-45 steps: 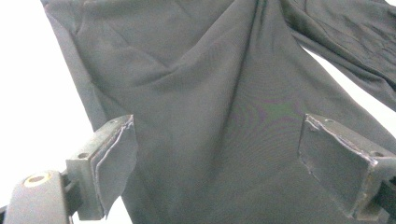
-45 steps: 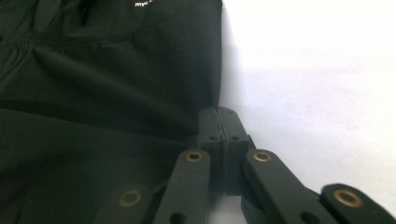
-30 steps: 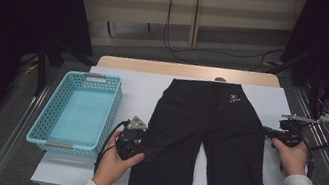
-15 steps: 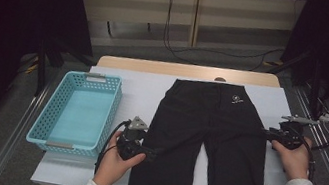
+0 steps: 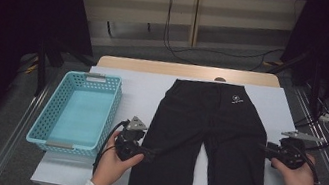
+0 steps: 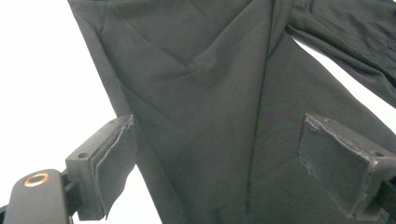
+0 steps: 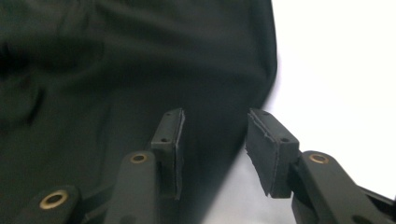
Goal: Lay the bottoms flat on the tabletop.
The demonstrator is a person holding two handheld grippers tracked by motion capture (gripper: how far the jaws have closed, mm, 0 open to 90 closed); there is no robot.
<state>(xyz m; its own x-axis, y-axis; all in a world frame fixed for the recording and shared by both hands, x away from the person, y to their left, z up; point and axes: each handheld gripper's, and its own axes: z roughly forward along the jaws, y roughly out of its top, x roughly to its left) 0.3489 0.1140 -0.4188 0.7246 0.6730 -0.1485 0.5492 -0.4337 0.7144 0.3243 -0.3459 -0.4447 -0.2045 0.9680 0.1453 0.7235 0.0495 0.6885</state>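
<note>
While both hands rest at the table edge, the scene reads as follows.

Shorts: black shorts [image 5: 212,141] lie flat on the white table [image 5: 142,94], waistband at the far side, legs toward the person.

Left gripper: left gripper [image 5: 148,154] sits at the outer hem of one leg; in the left gripper view its jaws stand wide, with cloth [image 6: 210,116] spread between them. The left pad [image 6: 114,163] seems to touch a fold at the leg's edge. Whether the fabric is pinched I cannot tell.

Right gripper: right gripper [image 5: 264,149] is at the outer edge of the other leg. Its jaws have just been opening and are now released, partly apart; the shorts' edge [image 7: 266,88] lies ahead of and under the gap, and neither pad presses it.

Around: a blue basket [image 5: 56,105] stands just beside the left hand [image 5: 112,162], on the side away from the shorts, apart from the jaws. Nothing stands between either pair of jaws and the cloth.

Hidden or unclear: the left jaw tips are hard to make out in the high view, dark against dark cloth. The right hand [image 5: 297,178] covers part of its gripper body. The table's near edge is cut off by sleeves.

Views differ: the high view gives the whole layout and a small white logo [image 5: 236,100] near the waistband; the gripper views give the jaw gaps and the creases.
</note>
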